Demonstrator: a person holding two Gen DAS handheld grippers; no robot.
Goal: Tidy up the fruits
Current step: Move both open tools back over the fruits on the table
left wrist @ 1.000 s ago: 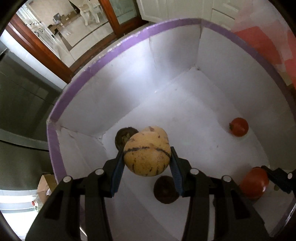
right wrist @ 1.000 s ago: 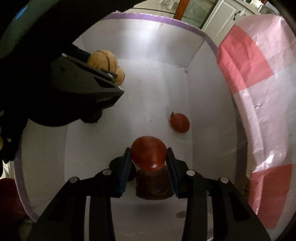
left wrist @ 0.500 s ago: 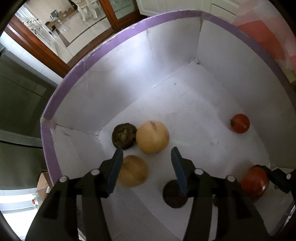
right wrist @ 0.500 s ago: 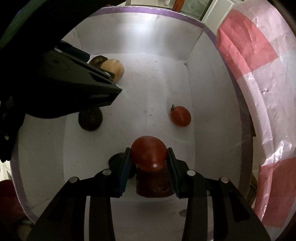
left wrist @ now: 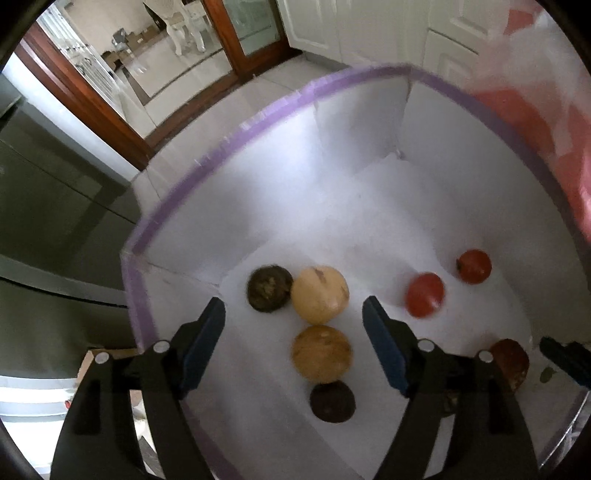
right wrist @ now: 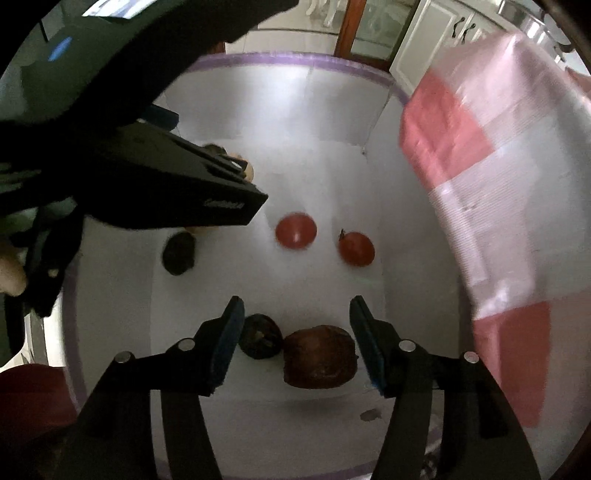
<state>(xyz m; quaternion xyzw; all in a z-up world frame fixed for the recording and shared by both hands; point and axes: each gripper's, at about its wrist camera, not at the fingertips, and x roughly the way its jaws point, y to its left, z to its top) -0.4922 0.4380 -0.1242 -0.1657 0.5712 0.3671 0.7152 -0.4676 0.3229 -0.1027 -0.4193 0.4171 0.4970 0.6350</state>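
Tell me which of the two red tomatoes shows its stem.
The right tomato, nearer the box's right wall: a dark stem sticks from its upper left. The left tomato shows none.

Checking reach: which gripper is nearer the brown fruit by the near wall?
Right. The right gripper hangs open directly above the brown fruit; the left gripper is off to its left, over the yellow fruits.

A home: white cabinets (left wrist: 373,33), wood-framed glass door (left wrist: 243,29).
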